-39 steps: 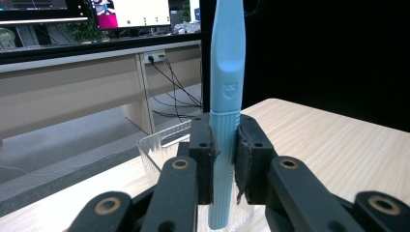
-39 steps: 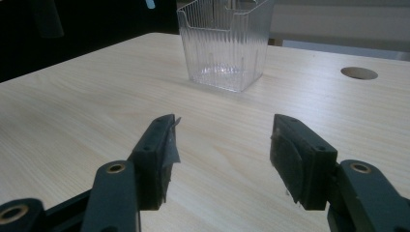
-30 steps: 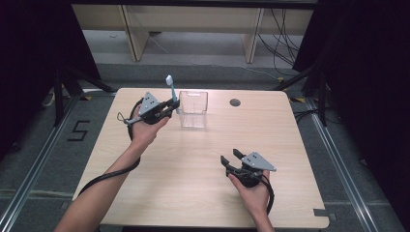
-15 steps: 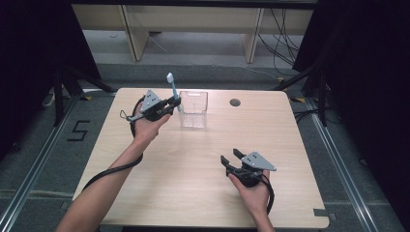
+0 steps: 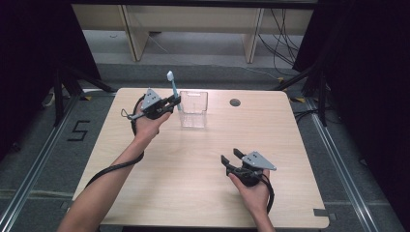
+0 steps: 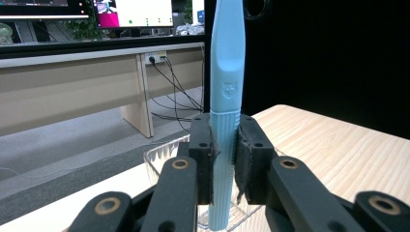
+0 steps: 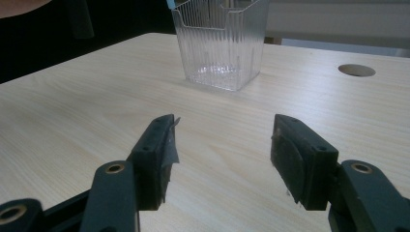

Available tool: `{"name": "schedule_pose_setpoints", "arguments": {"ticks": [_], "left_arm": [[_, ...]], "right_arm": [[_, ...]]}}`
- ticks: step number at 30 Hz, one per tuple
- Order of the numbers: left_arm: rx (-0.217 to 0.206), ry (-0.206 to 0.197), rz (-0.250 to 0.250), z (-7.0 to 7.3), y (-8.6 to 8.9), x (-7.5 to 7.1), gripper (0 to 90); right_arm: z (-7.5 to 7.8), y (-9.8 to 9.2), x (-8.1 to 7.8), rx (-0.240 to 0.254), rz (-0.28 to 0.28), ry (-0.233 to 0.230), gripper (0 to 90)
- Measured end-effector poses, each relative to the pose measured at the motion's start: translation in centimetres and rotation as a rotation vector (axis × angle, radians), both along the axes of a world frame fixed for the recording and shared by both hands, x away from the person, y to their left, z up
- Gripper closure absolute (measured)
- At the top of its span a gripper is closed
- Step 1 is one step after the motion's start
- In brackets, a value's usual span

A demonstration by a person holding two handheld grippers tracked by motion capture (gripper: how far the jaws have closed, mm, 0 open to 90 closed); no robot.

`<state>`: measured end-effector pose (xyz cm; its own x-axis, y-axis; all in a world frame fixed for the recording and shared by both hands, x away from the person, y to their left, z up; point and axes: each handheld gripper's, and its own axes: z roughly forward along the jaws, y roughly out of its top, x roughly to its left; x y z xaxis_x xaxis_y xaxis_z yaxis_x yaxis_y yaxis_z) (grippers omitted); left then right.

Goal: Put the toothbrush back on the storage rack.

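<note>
A light blue toothbrush [image 5: 171, 87] stands upright in my left gripper [image 5: 175, 103], whose jaws are shut on its handle [image 6: 225, 159]; the brush head points up. The gripper hovers at the left rim of a clear ribbed plastic container [image 5: 194, 109] at the table's back middle, and that container [image 6: 162, 159] lies just beyond the jaws. My right gripper [image 5: 231, 157] rests open near the front right of the table with nothing between its fingers [image 7: 157, 154]. The container [image 7: 220, 41] stands some way ahead of it.
The wooden table [image 5: 145, 193] has a round cable hole [image 5: 235, 102] at the back right of the container. A bench with cables stands behind the table on the floor. Dark curtains hang at both sides.
My left gripper has carried the toothbrush a little to the right, closer to the container's left rim. The right gripper has stayed still.
</note>
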<state>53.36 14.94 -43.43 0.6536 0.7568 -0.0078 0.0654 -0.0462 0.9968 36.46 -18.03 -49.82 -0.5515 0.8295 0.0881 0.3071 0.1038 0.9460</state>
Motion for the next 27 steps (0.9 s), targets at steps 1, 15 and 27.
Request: {"name": "schedule_pose_setpoints", "arguments": {"ticks": [1, 15, 27], "left_arm": [[0.001, -0.002, 0.001, 0.0, 0.0, 0.0, 78.1], [0.005, -0.013, 0.007, 1.1, -0.7, 0.8, 78.1], [0.015, 0.001, 0.021, 0.7, -0.8, 1.8, 78.1]], "right_arm": [[-0.1, 0.0, 0.1, 0.007, 0.005, -0.003, 42.7], [0.1, 0.0, -0.2, 0.005, -0.014, 0.021, 42.7], [0.1, -0.1, 0.0, -0.002, -0.005, -0.005, 42.6]]}}
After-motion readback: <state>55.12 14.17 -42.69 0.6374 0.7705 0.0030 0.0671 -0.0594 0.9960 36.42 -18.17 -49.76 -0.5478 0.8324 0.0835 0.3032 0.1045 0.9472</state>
